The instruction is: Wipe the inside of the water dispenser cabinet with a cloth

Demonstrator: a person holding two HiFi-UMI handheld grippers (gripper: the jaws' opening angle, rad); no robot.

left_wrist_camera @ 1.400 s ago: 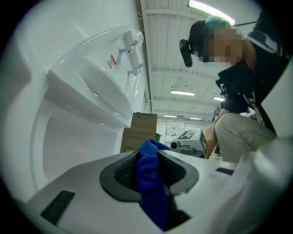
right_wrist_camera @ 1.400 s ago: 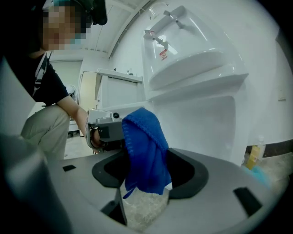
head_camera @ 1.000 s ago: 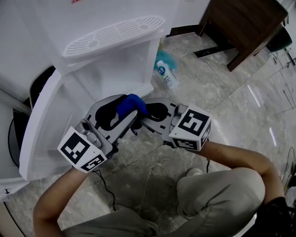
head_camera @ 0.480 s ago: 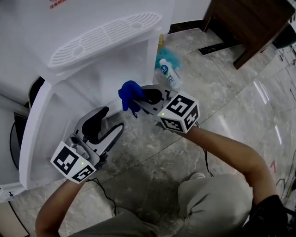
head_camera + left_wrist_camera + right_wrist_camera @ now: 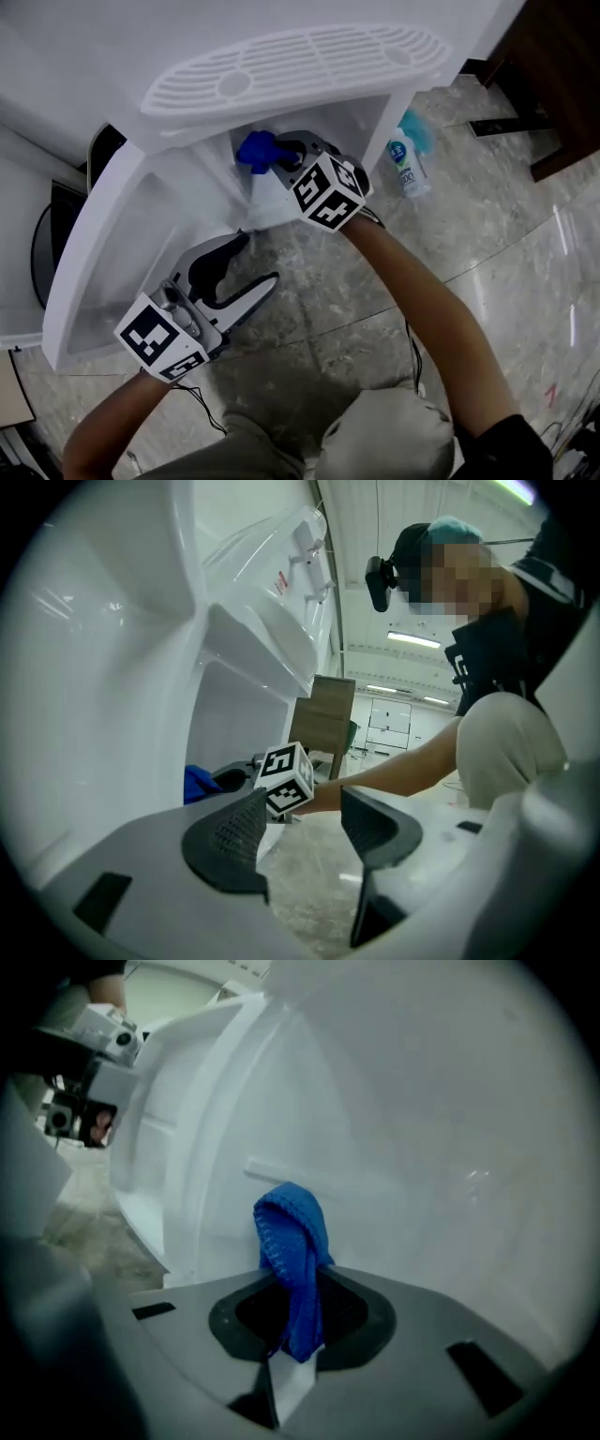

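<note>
The white water dispenser's lower cabinet stands with its door swung out to the left. A bunched blue cloth is pinched in my right gripper, which reaches into the cabinet mouth. In the right gripper view the cloth sticks up from the shut jaws, close to the white inner wall. My left gripper hangs lower, outside by the door, its jaws wide and empty. The left gripper view shows the cloth in the distance.
The slotted drip tray juts out above the cabinet opening. A plastic bottle lies on the marble floor to the right of the dispenser, and dark wooden furniture stands at far right. The person's knee is below.
My left gripper let go of the cloth, opened wide and sank to the lower left. My right gripper carried the cloth up the view into the cabinet opening.
</note>
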